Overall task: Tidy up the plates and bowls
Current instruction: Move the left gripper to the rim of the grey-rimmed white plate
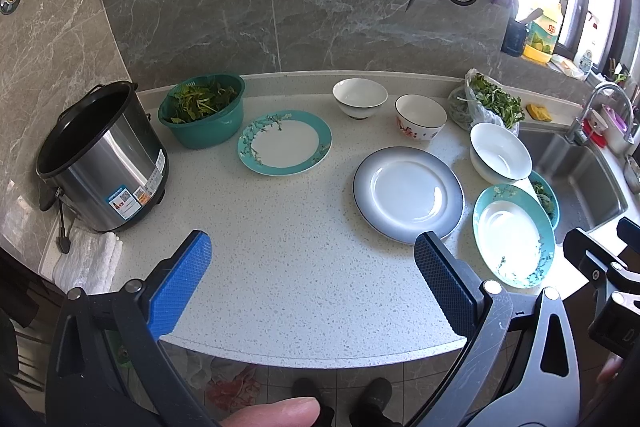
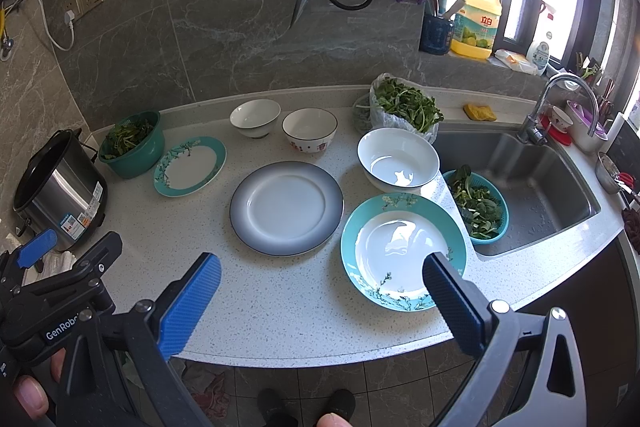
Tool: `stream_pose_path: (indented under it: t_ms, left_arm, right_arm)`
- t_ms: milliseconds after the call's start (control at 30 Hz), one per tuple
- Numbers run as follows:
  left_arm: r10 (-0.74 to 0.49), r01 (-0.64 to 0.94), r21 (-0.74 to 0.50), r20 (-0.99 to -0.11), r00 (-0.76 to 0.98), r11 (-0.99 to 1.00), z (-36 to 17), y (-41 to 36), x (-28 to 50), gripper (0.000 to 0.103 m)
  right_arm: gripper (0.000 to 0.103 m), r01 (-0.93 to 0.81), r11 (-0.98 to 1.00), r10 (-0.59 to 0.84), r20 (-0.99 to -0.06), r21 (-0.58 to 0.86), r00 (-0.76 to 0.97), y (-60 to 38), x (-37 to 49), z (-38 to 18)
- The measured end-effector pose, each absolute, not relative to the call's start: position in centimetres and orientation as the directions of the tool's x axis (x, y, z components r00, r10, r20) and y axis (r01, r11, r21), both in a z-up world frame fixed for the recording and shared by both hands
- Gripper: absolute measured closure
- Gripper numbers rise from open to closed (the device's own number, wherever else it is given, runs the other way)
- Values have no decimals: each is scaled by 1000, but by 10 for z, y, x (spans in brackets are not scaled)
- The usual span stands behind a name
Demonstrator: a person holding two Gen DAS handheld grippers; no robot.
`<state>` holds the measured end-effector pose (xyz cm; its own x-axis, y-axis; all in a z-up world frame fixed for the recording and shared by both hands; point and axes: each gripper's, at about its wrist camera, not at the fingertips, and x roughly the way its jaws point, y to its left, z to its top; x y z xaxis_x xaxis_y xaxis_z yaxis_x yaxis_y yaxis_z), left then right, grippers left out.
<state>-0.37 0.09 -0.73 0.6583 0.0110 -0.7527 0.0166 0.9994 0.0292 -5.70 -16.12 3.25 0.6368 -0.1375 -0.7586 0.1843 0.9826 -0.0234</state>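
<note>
Left gripper (image 1: pixel 312 259): jaws wide, empty, above the near counter (image 1: pixel 280 267).
Right gripper (image 2: pixel 322 281): jaws wide, empty, its right finger over the near teal plate (image 2: pixel 384 251).
Grey plate (image 2: pixel 286 207): centre.
Far teal plate (image 2: pixel 190 166): left, beside the green basin (image 2: pixel 134 143).
Big white bowl (image 2: pixel 398 159): right, just beyond the near teal plate.
Two small bowls (image 2: pixel 256 117): far, side by side.

Speckled counter (image 2: pixel 280 307) with plates (image 2: pixel 286 207), bowls (image 2: pixel 396 159)

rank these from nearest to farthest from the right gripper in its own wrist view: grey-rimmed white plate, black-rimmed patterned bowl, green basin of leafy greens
From the right gripper:
1. Grey-rimmed white plate, just ahead, centre of the counter.
2. Black-rimmed patterned bowl, behind that plate, towards the wall.
3. Green basin of leafy greens, far back left, beside the steel cooker pot.
</note>
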Motion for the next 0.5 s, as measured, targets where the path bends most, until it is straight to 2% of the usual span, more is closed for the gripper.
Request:
stream_pose_path:
  t_ms: [333,433,500]
  left_arm:
    - [21,0,27,-774,633,1000,-21,-6,10,0]
    - [-33,16,-29,-825,564,999,-43,-7,20,0]
    - [-70,11,-75,-857,511,997,-60,-6,27,0]
  right_arm:
    - [0,152,988,-96,-769,1,632,-176,-46,20]
    - [0,110,989,3,-771,95,637,-189,-45,17]
    - [0,63,972,139,-771,226,622,-205,-42,8]
